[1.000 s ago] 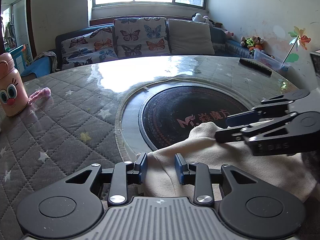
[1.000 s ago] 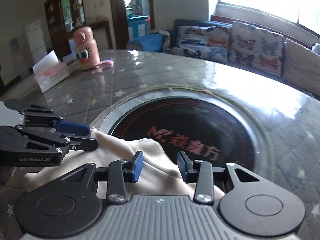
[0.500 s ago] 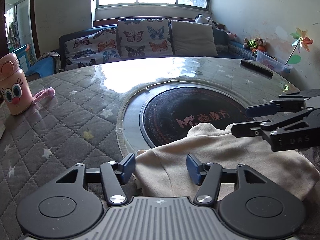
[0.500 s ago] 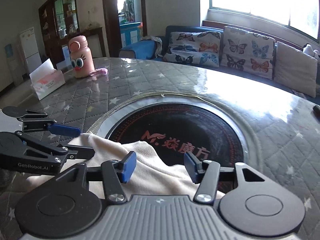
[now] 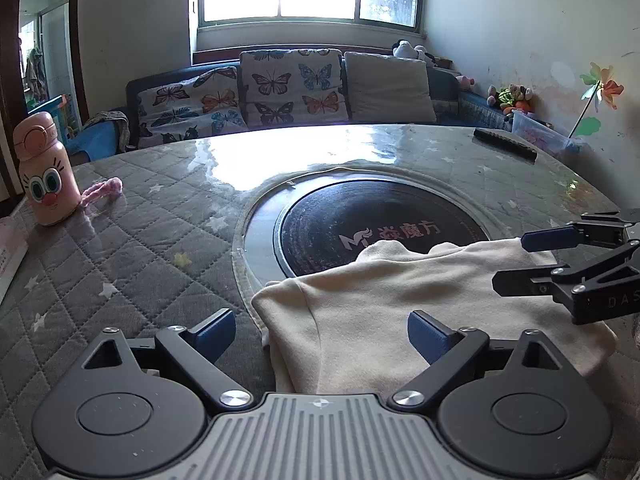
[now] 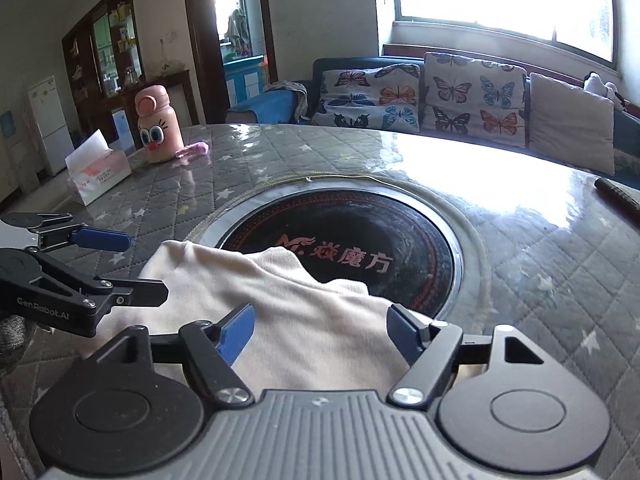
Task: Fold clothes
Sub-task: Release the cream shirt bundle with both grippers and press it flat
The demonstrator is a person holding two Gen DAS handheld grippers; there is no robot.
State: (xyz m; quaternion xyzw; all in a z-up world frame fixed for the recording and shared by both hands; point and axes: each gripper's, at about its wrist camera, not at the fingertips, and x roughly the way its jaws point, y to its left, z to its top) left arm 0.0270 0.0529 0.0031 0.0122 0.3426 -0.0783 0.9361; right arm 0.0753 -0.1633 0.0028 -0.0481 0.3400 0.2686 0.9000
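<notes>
In the left wrist view I am spreading my left gripper point(image 5: 318, 330), its jaws just opening wide, pinching nothing; the cream garment point(image 5: 400, 300) is lying folded on the table point(image 5: 140, 240). In the right wrist view my right gripper point(image 6: 320, 330) is likewise opening, empty. I judge this fold released; next I need fresh edges.

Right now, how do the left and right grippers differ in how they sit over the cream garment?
The left gripper spans the cream garment's left edge, one finger over bare table; the right gripper sits wholly over cloth. The left's jaws stand wider. Both have just been opening, and neither pinches the fabric.
</notes>
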